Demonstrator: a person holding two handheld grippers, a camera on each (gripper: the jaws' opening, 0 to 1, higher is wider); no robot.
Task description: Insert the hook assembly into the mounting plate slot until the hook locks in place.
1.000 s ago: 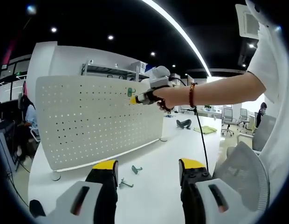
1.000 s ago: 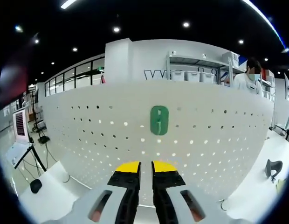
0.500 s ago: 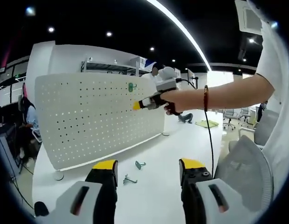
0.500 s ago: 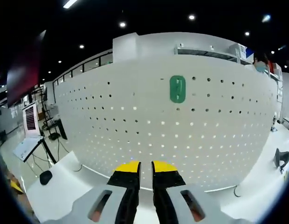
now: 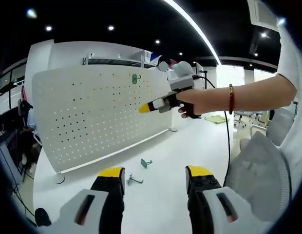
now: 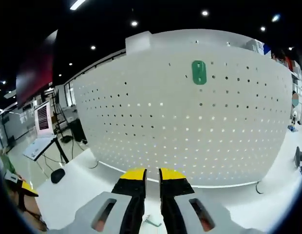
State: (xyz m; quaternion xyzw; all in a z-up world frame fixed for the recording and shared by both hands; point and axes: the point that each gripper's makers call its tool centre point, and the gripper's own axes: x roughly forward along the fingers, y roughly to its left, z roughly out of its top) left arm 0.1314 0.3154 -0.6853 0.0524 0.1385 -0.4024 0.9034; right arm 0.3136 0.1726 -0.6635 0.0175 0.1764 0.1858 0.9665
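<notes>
The white pegboard (image 5: 100, 114) stands upright on the white table (image 5: 160, 190), on small round feet; its far end is cut off by the view edge. One green hook (image 5: 135, 78) is mounted near the upper edge of the board; in the right gripper view it appears as a green plate (image 6: 198, 72), and its fine shape is too small to resolve. Two more green hooks lie loose on the table: one (image 5: 145, 163) farther out, one (image 5: 133, 180) nearer the left gripper (image 5: 155, 175).

The left gripper's fingers stand wide apart over the table, holding nothing. The right gripper (image 5: 145, 107), gripped by a hand (image 5: 187, 101), hovers off the board face; its yellow-tipped fingers (image 6: 133, 174) are nearly together with nothing between them.
</notes>
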